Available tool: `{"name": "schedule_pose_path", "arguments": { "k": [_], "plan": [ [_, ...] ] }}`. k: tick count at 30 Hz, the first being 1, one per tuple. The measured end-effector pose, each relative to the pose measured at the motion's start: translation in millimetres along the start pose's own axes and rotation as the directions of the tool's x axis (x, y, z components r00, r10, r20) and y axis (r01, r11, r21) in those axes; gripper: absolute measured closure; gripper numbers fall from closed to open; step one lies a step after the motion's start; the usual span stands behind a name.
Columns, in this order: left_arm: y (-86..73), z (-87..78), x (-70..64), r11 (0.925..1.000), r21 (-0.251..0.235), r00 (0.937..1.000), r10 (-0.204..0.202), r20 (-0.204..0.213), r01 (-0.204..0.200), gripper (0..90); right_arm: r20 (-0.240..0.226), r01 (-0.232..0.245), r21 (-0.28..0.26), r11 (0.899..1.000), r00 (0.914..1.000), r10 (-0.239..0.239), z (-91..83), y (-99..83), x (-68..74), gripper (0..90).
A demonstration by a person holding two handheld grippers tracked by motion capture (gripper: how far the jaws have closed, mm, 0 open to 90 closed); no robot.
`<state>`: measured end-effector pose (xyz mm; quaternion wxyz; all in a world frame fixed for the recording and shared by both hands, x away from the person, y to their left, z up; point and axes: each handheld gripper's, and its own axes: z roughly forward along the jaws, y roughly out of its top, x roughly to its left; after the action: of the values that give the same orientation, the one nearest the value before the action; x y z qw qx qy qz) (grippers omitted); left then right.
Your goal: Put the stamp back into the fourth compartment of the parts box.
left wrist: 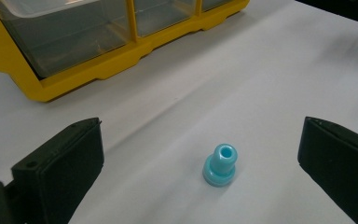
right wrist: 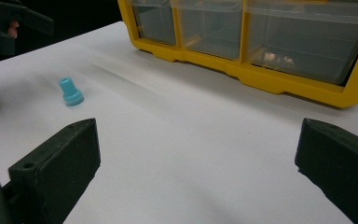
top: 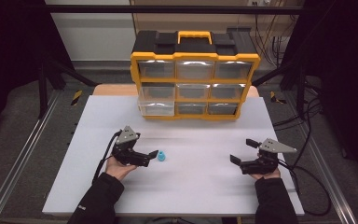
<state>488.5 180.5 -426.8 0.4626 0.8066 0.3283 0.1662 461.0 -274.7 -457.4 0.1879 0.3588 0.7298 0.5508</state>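
Spread jaws, blue bushing (left wrist: 219, 164) upright, flange down

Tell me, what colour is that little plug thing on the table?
The plug is light blue, clearest in the left gripper view.

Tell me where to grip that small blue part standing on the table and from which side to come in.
Grip the blue part by its narrow upper neck, above the wider base flange. It stands upright, hollow end up, between the open left gripper fingers, so come in level from that gripper's side and close across the neck.

No readable text or labels (anywhere visible).
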Motion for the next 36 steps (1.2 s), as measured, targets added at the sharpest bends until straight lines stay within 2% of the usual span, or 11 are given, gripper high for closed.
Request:
{"name": "schedule_pose_path", "arguments": {
  "k": [17, 22, 31, 36],
  "plan": [
    [-7.8, 17.7, -5.9, 0.9984, 0.056, 1.0, -0.008, -0.003, 0.008, 0.0, -0.005, 0.0, 0.003, 1.0, 1.0, 0.0, 0.3, -0.2, -0.2, 0.5],
    [-10.2, 23.9, -9.2, 0.9966, 0.082, 1.0, 0.002, 0.0, -0.002, 0.5, -0.005, -0.001, 0.008, 1.0, 1.0, 0.001, 0.6, -0.4, -0.1, 0.5],
    [-13.7, 30.0, -10.2, 0.995, 0.1, 0.9998, -0.005, -0.02, 0.006, 6.3, -0.007, -0.003, 0.008, 1.0, 1.0, 0.003, 0.8, -0.4, -0.2, 0.5],
    [-14.3, 32.6, -13.0, 0.9947, 0.103, 1.0, -0.004, -0.004, 0.005, 11.7, -0.008, -0.002, 0.01, 1.0, 1.0, 0.002, 1.5, -0.7, 0.0, 0.5]
  ]
}}
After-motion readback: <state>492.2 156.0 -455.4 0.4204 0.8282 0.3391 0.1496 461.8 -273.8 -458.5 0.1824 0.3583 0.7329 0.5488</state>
